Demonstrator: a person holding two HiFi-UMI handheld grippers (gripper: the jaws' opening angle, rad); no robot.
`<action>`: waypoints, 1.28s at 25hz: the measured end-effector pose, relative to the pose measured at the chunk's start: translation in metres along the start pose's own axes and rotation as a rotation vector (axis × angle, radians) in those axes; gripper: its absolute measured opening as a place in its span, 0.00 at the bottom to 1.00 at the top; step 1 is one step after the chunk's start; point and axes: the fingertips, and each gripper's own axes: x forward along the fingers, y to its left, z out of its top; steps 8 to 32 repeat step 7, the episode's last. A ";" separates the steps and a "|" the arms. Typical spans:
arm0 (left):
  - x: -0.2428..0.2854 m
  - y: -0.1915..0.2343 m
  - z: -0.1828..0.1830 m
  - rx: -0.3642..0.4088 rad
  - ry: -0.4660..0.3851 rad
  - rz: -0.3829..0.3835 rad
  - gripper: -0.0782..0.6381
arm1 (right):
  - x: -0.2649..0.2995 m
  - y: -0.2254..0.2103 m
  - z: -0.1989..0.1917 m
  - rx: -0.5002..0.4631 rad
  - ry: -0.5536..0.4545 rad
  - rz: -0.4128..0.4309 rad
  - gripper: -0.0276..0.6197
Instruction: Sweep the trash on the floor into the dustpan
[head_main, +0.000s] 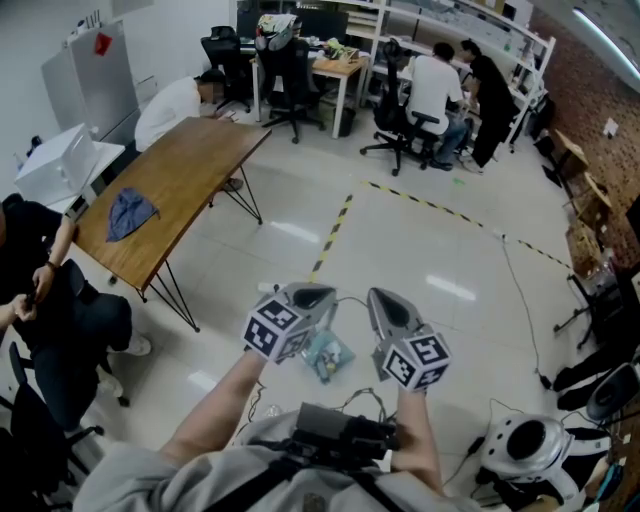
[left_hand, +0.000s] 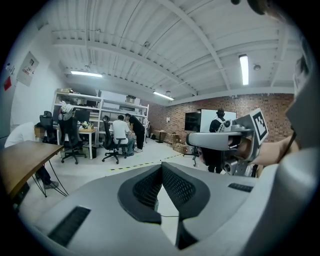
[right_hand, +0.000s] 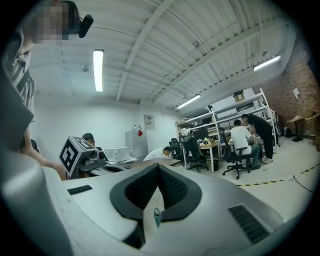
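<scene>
In the head view a crumpled piece of pale trash (head_main: 326, 356) lies on the light floor, below and between my two grippers. My left gripper (head_main: 318, 296) is held at about waist height, shut with nothing in it. Beside it, my right gripper (head_main: 384, 300) is also shut and empty. The left gripper view shows the left gripper (left_hand: 161, 168) with its dark pads pressed together, and the right gripper (left_hand: 220, 140) alongside. The right gripper view shows the right gripper (right_hand: 159, 170) closed in the same way. No dustpan or broom is in any view.
A wooden table (head_main: 185, 170) with a blue cloth (head_main: 130, 213) stands at the left, with people sitting around it. Yellow-black tape (head_main: 335, 232) runs across the floor ahead. A white helmet-like device (head_main: 527, 446) and cables lie at the lower right. Desks, chairs and people fill the far end.
</scene>
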 end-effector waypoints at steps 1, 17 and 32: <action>0.000 0.001 0.000 0.000 0.000 0.000 0.11 | 0.000 0.000 0.000 0.000 0.000 -0.004 0.05; -0.001 0.006 0.001 -0.009 -0.003 -0.001 0.11 | 0.003 -0.002 -0.001 -0.008 0.009 -0.008 0.05; -0.001 0.006 0.001 -0.009 -0.003 -0.001 0.11 | 0.003 -0.002 -0.001 -0.008 0.009 -0.008 0.05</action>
